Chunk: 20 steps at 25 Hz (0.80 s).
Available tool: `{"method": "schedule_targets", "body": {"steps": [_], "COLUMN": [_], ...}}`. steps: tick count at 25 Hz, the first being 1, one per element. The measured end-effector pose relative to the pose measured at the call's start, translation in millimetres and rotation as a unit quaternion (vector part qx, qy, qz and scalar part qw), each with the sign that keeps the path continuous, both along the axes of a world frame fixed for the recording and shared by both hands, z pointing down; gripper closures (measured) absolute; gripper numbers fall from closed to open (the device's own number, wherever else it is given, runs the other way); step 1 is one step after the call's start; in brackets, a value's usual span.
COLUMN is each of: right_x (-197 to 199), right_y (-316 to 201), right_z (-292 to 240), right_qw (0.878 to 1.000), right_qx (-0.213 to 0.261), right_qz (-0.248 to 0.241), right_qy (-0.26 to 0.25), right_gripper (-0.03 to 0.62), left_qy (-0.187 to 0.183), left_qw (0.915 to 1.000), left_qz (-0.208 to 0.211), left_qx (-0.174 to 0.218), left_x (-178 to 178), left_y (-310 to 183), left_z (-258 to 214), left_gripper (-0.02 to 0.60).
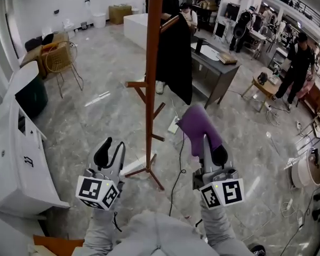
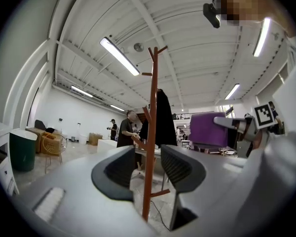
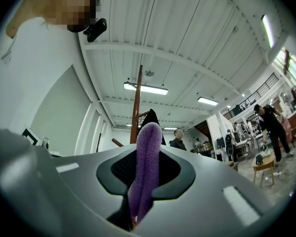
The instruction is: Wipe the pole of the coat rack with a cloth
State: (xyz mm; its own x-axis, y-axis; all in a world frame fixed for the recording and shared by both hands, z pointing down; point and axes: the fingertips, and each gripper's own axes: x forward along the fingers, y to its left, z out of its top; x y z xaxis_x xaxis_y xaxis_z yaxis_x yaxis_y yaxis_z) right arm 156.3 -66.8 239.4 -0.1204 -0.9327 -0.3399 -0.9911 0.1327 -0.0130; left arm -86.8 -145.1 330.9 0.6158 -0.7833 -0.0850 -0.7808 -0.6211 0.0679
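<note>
Right hand-held gripper (image 1: 212, 151) pinches the purple cloth (image 1: 196, 126); left hand-held gripper (image 1: 111, 149) is spread and empty. The pole (image 1: 153, 63) stands at 12 o'clock between them, not yet touched. Best to press the cloth flat against it and stroke lengthwise.

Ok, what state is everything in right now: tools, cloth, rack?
Left tool: open, empty.
Right tool: shut on the cloth.
Cloth: folded, held up, not touching the pole.
Coat rack pole: upright, untouched by either tool.
Black coat: hanging from the rack.
</note>
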Motion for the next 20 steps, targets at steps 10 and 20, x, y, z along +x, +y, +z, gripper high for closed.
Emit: {"method": "schedule_targets", "body": {"steps": [10,20], "right_x": [-46.4,-114.1], "right_y": [-40.7,-91.0], "right_z": [-135.1,-188.2], "right_qw": [0.955,0.804], "right_qx": [0.177,0.271], "right_qz": [0.129,0.25], "right_qy": [0.203,0.467], "right_gripper": [0.54,0.542], "left_qy": [0.003,0.014], "left_qw": [0.9998,0.9977], "left_qz": [0.01,-0.061], "left_qx": [-0.015,-0.025], "left_x": [-14.9,-46.9], "left_y": [-50.3,-41.5], "left_z": [12.3,21.1], "left_gripper": [0.413,0.413]}}
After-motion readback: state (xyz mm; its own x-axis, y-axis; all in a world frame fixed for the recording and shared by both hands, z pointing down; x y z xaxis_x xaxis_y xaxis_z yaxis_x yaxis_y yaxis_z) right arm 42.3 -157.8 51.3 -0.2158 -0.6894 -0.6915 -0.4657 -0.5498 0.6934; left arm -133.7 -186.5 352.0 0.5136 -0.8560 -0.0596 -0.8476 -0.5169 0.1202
